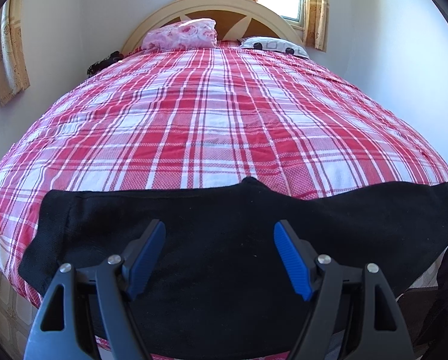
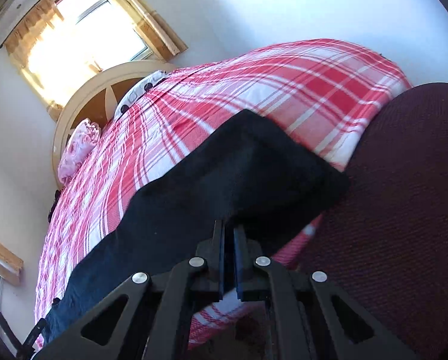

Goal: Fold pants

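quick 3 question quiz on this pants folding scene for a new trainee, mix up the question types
1. True or false: the left gripper is open above the black pants.
2. Multiple choice: the right gripper is A) wide open, B) shut on an edge of the pants, C) holding a pillow.
3. Fill in: the pants lie across the foot of a bed covered in a red and white ______ bedspread.

Key
1. True: its blue pads stand well apart.
2. B: its fingers are closed at the dark fabric's edge.
3. Plaid (checked).
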The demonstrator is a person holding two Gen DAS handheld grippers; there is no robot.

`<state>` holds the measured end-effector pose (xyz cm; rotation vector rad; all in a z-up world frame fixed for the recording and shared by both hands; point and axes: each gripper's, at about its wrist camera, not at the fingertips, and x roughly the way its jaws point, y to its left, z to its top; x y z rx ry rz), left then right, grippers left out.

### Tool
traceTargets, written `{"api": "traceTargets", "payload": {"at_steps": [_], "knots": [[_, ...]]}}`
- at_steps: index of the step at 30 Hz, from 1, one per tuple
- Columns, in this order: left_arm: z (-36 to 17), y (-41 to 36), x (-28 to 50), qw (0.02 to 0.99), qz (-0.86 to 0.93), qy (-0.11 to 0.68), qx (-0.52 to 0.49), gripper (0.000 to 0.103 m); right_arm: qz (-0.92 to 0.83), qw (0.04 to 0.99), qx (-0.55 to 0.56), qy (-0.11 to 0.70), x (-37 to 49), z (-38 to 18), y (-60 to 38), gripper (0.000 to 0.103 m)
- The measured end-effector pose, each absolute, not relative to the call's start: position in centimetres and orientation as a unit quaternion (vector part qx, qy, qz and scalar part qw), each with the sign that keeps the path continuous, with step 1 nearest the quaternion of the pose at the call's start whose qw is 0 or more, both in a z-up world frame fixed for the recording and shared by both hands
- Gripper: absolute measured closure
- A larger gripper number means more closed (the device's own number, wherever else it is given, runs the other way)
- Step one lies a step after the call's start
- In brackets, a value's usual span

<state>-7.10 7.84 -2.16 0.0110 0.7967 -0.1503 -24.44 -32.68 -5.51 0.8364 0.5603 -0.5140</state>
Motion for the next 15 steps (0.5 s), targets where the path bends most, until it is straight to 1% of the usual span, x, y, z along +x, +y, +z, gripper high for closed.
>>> {"api": "traceTargets", "payload": {"at_steps": [5,7,8,9,11,15], "knots": [[-2.1,7.5,-7.4,0.92,-0.076,0.385,0.013,0.025,-0.215,0.835,0.396,0.315,-23.1,-8.6,-32.3,0.096],[-2.0,7.4,-7.5,0.92,-0.077,0.384,0.017,0.025,-0.203,0.839,0.406,0.298,-23.3,-8.3,-32.7,0.09],[-2.0,7.4,-7.5,0.921,-0.075,0.383,0.018,0.025,-0.196,0.837,0.419,0.293,-23.6,-8.2,-33.1,0.078],[-2.0,7.4,-7.4,0.921,-0.074,0.383,0.017,0.025,-0.194,0.835,0.427,0.288,-24.0,-8.1,-33.4,0.062],[-2.1,7.5,-7.1,0.92,-0.073,0.386,0.013,0.025,-0.213,0.831,0.431,0.279,-25.3,-7.5,-34.1,0.051],[-2.3,6.8,-6.7,0.917,-0.077,0.39,0.013,0.025,-0.283,0.836,0.415,0.219,-29.5,-5.3,-35.9,0.051]]}}
